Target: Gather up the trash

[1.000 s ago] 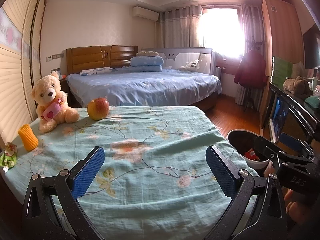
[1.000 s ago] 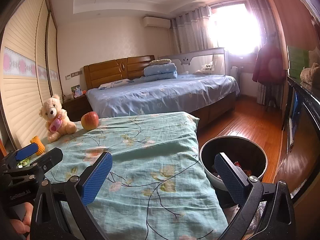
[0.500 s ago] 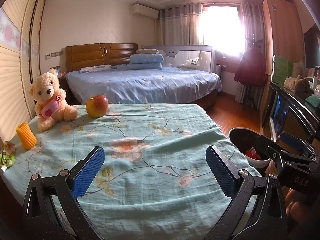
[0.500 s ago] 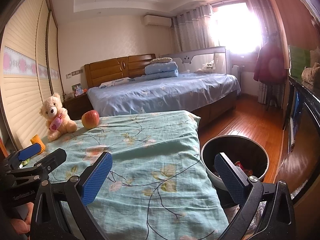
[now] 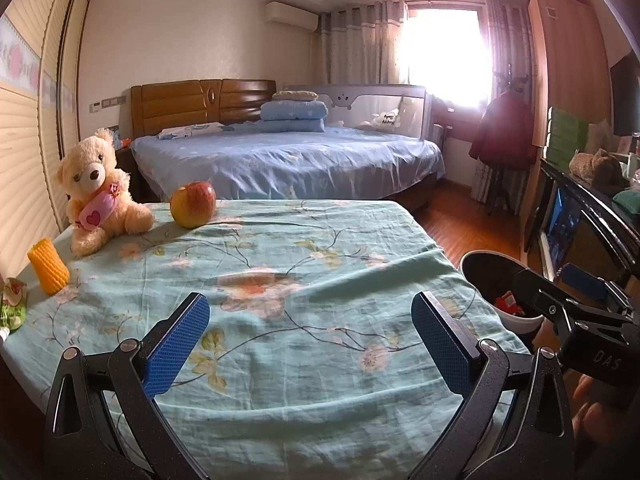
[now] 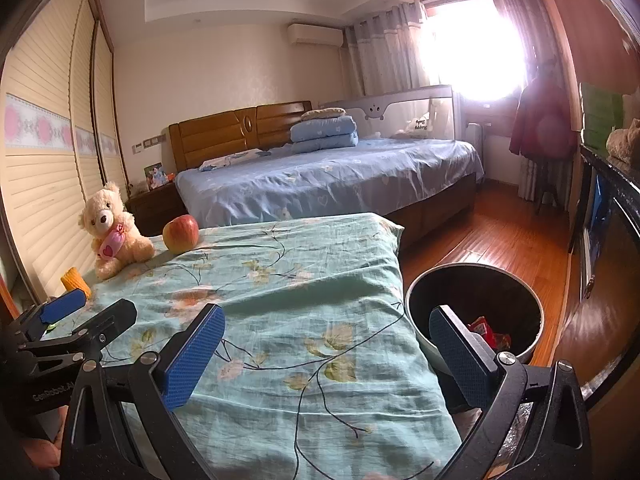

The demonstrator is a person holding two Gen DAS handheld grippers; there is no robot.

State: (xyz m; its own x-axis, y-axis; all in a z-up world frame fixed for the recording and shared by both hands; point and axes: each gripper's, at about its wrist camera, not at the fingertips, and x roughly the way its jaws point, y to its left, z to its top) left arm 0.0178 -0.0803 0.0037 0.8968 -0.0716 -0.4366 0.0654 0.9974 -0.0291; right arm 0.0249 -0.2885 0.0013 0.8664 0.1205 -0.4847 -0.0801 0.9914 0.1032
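A green and red wrapper (image 5: pixel 11 307) lies at the table's far left edge. A black trash bin (image 6: pixel 474 312) with red wrappers (image 6: pixel 486 330) inside stands on the floor right of the table; it also shows in the left wrist view (image 5: pixel 494 280). My left gripper (image 5: pixel 308 344) is open and empty above the table's near edge. My right gripper (image 6: pixel 326 356) is open and empty, over the table's right side beside the bin. Each gripper shows in the other's view, the right one (image 5: pixel 576 300) and the left one (image 6: pixel 76 320).
The table has a teal flowered cloth (image 5: pixel 280 280). On it stand a teddy bear (image 5: pixel 98 196), an apple (image 5: pixel 193 204) and a yellow corn toy (image 5: pixel 48 266). A blue bed (image 5: pixel 288 160) is behind, a dark cabinet (image 5: pixel 580 216) on the right, wooden floor between.
Both views have lifted a little, so the table's objects sit slightly higher and farther. Both grippers stay open and empty.
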